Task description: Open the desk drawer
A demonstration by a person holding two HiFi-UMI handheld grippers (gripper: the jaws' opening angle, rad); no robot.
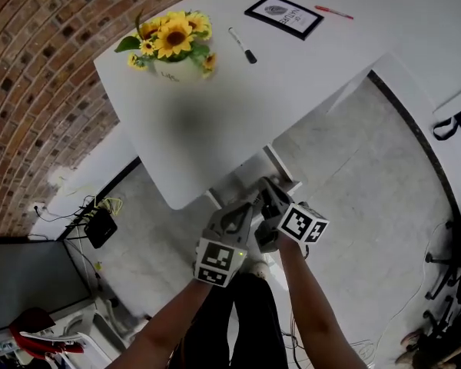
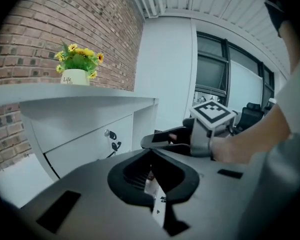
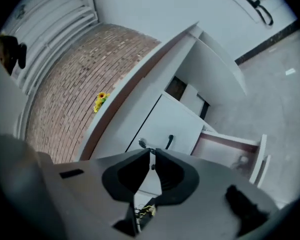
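The white desk point(image 1: 238, 114) has a drawer unit point(image 1: 283, 167) under its near edge. In the right gripper view a shut drawer front point(image 3: 182, 121) carries a black handle point(image 3: 169, 141) and a round lock point(image 3: 142, 144). Beside it a lower drawer point(image 3: 230, 149) stands pulled out. My right gripper point(image 3: 151, 152) is shut and empty, with its tips just in front of the handle. My left gripper point(image 2: 151, 155) is shut too, beside the right gripper point(image 2: 155, 139) and off the drawer front point(image 2: 85, 144). In the head view the left gripper point(image 1: 244, 206) and right gripper point(image 1: 267, 187) sit close together under the desk edge.
A sunflower pot point(image 1: 171, 41), a black marker point(image 1: 242, 44), a framed card point(image 1: 284, 15) and a red pen point(image 1: 334, 11) lie on the desk. A brick wall point(image 1: 31, 68) runs at the left. Cables and a black box point(image 1: 100, 225) lie on the floor.
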